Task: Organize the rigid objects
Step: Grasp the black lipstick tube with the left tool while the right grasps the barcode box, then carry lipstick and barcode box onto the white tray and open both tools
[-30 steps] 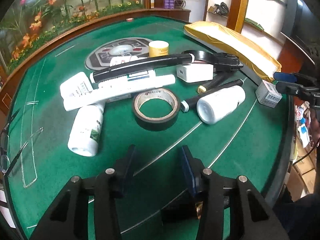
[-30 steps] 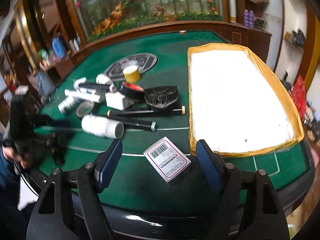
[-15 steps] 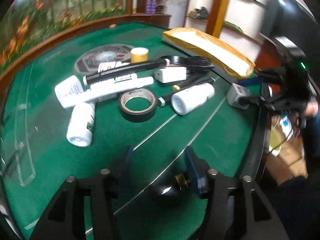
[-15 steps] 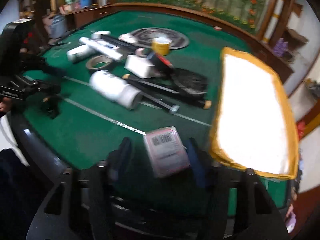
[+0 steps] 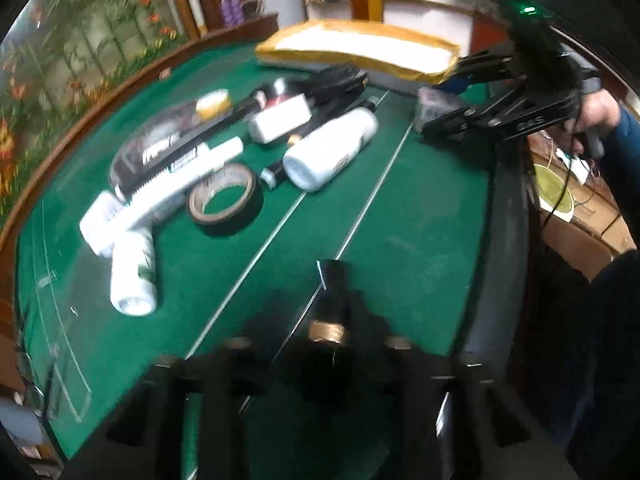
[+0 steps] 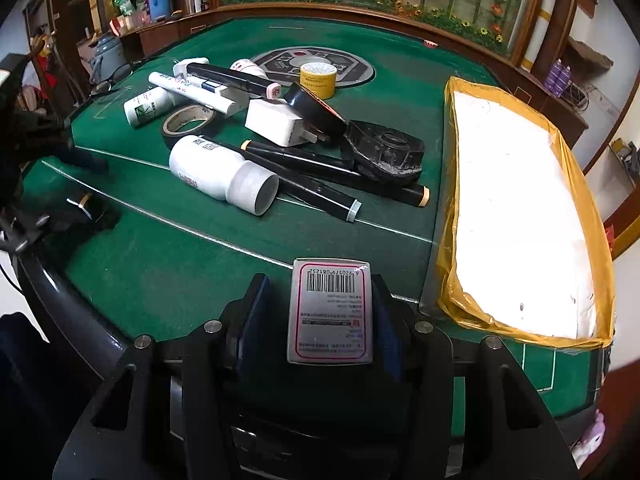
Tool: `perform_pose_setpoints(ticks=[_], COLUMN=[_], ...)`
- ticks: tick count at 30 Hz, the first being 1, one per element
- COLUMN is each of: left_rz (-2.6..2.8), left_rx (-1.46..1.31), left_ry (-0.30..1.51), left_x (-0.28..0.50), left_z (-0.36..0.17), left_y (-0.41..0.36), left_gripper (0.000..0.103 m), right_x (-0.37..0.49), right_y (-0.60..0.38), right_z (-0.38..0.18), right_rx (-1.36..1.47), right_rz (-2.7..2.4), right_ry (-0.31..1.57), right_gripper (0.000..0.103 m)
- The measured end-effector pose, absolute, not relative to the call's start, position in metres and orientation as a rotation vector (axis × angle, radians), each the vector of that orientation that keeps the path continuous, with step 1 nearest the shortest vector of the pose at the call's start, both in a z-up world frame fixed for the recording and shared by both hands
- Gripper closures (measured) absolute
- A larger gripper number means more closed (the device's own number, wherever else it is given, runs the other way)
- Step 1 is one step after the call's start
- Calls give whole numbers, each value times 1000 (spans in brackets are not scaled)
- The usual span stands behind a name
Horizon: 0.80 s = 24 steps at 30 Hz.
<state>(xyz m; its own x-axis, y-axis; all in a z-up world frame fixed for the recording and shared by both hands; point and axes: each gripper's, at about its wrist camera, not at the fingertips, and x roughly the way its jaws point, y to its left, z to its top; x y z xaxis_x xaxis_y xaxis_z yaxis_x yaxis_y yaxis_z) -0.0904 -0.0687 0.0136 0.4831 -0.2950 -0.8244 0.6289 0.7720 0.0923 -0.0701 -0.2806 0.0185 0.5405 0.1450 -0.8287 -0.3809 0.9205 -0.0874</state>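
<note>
A silver box with a barcode [image 6: 330, 312] lies lengthwise between the fingers of my right gripper [image 6: 319, 282] at the green table's near edge. The jaws are drawn in on the box, and the right pad lies against its side. The blurred left wrist view shows that gripper [image 5: 440, 110] and the box [image 5: 430, 104] beside the yellow-rimmed white tray [image 5: 360, 46]. My left gripper [image 5: 330, 308] is closing on a black tube with a gold band [image 5: 332, 280], which points forward between its fingers. The tube [image 6: 86, 204] also shows at the left edge of the right wrist view.
A pile sits mid-table: a white bottle [image 6: 222, 176], a brown tape roll [image 6: 186, 120], a white charger [image 6: 280, 120], black markers [image 6: 332, 164], a black round piece [image 6: 384, 148] and yellow tape [image 6: 318, 80]. The tray [image 6: 450, 160] fills the right side. A hand [image 5: 596, 108] holds the right gripper.
Both views have rolled. The right jaws have drawn in around the box, which now lines up with them. The left jaws have narrowed on the black tube, which now points forward.
</note>
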Motion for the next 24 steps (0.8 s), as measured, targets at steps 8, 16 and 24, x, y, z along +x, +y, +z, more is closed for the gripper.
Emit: perform_pose_setpoints(ticks=[8,16,24], left_rz=[-486,-435,-511], left_rx=[321,230,71], left_ry=[923,909,789], left_x=[-80,-80,-68], left_z=[13,12,39], left_y=[-59,-58,-70], left_gripper=[82,87,87], right_x=[-63,-65,-69], right_y=[-284,-286,-306], right_z=[14,22,47], right_rx=[-197,-143,25], right_rz=[304,296,298], right_ry=[960,923,832], right_gripper=[69,69,69])
